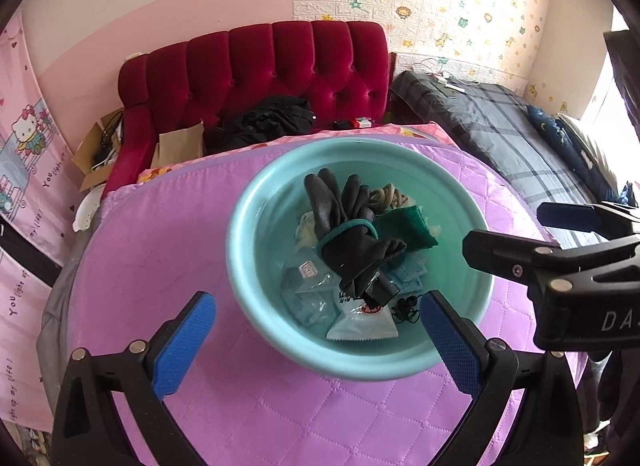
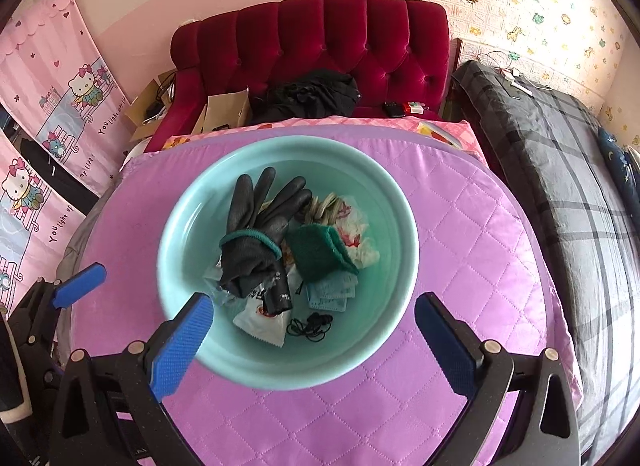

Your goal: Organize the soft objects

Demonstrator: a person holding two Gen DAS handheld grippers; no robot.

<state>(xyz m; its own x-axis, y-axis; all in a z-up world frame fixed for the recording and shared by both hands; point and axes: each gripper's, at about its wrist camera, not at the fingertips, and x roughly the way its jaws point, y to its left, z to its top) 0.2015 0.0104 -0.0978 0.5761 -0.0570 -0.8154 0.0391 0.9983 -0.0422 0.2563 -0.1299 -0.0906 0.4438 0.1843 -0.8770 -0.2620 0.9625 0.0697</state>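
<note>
A teal basin (image 1: 248, 266) (image 2: 400, 225) stands on a purple quilted table cover (image 1: 160, 250) (image 2: 472, 250). In it lie black gloves with a teal cuff (image 1: 352, 234) (image 2: 256, 242), a green sponge cloth (image 1: 408, 225) (image 2: 316, 258), a coil of rope (image 1: 386, 195) (image 2: 324, 205), blue face masks (image 1: 408, 280) (image 2: 332, 294), white packets (image 1: 360, 324) (image 2: 260, 320) and black earphones (image 1: 408, 308) (image 2: 314, 324). My left gripper (image 1: 316, 340) hangs open above the basin's near rim, holding nothing. My right gripper (image 2: 314, 342) is open too, empty over the near rim; it shows at the right (image 1: 532, 234) in the left wrist view.
Behind the table is a red tufted sofa (image 1: 256, 65) (image 2: 320, 37) with black clothing (image 1: 264, 121) (image 2: 312, 93) and cardboard boxes (image 1: 100, 153) on it. A bed with a grey plaid cover (image 1: 500, 137) (image 2: 560, 169) runs along the right. Pink cartoon curtains (image 1: 24, 169) (image 2: 52, 85) hang at the left.
</note>
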